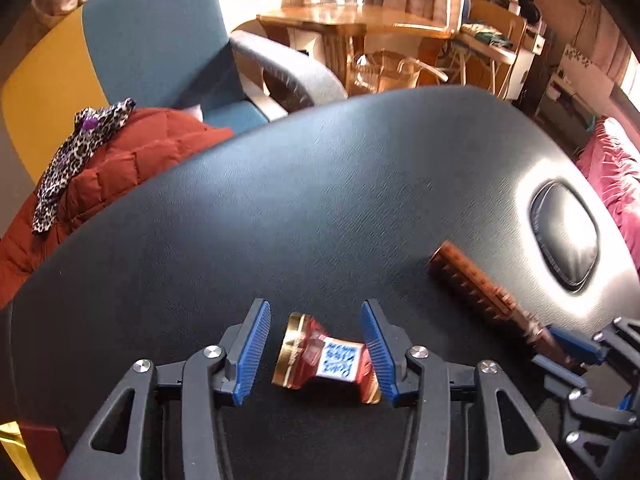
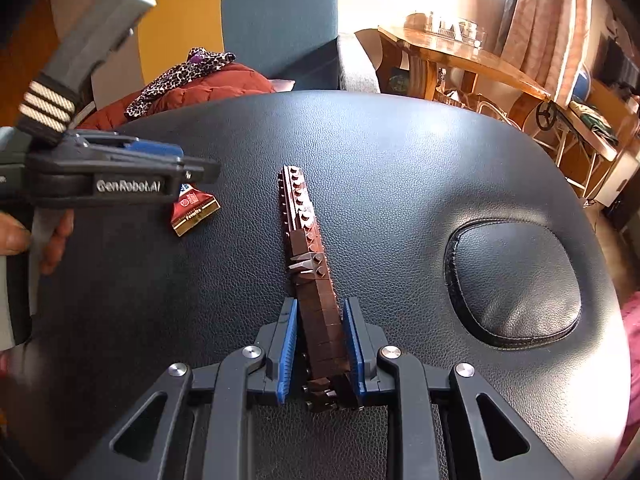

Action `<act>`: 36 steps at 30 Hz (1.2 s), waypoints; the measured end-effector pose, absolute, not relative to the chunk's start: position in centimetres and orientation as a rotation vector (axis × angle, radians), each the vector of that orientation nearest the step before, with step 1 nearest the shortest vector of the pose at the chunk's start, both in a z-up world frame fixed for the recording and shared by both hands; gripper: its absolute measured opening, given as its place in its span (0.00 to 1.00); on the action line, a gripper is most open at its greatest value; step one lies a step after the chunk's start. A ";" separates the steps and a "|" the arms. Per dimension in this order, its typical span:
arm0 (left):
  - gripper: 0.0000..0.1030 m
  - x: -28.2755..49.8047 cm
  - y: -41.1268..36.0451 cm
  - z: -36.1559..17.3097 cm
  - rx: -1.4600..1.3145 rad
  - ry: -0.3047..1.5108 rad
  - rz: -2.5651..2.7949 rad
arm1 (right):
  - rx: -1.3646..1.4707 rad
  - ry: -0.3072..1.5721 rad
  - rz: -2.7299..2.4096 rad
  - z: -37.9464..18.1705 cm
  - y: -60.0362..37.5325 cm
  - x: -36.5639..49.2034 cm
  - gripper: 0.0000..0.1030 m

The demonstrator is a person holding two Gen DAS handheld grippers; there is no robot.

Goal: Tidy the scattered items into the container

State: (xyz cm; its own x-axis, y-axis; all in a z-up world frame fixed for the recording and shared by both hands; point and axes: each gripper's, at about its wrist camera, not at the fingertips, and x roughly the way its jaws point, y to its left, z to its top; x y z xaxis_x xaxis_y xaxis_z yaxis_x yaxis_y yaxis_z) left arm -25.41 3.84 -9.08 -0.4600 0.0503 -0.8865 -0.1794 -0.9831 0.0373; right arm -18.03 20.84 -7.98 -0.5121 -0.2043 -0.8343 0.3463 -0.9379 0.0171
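A red and gold candy wrapper (image 1: 324, 356) lies on the black padded surface (image 1: 320, 200), between the fingers of my left gripper (image 1: 314, 305). The right pad touches its end and the left pad stands clear of it, so the jaws are open. In the right wrist view the same wrapper (image 2: 194, 210) peeks out under the left gripper (image 2: 192, 170). A long brown toy-brick bar (image 2: 302, 216) lies on the surface, pointing away from the camera. My right gripper (image 2: 320, 304) is shut on its near end. The bar (image 1: 476, 292) also shows in the left wrist view. No container is in view.
An oval stitched inset (image 2: 512, 284) sits in the surface to the right of the bar. Beyond the far edge are a red quilted jacket (image 1: 120, 168) with a leopard-print scarf and a blue and yellow armchair (image 1: 160, 32). A wooden table (image 1: 352, 20) stands behind, and pink cloth (image 1: 616, 184) lies at the right edge.
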 end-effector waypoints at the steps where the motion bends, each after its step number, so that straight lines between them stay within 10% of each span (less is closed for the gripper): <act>1: 0.46 -25.0 3.6 -9.4 -1.561 0.186 2.558 | 1.337 0.223 -2.476 -8.0 20.8 -18.0 0.23; 18: 0.39 -15.7 0.5 -8.6 -1.522 0.113 2.503 | 1.361 0.294 -2.492 -8.1 18.3 -12.0 0.21; 36: 0.49 -22.2 2.5 -8.8 -1.425 0.278 2.387 | 1.380 0.094 -2.512 -8.6 19.2 -10.7 0.23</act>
State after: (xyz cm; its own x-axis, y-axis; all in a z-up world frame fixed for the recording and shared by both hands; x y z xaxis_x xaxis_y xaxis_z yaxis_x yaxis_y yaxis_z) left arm -22.21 2.54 -8.82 -0.4353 0.1925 -0.8795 -0.3894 -0.9210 -0.0089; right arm -10.67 19.23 -8.63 -0.5084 -0.2059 -0.8362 0.2676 -0.9607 0.0739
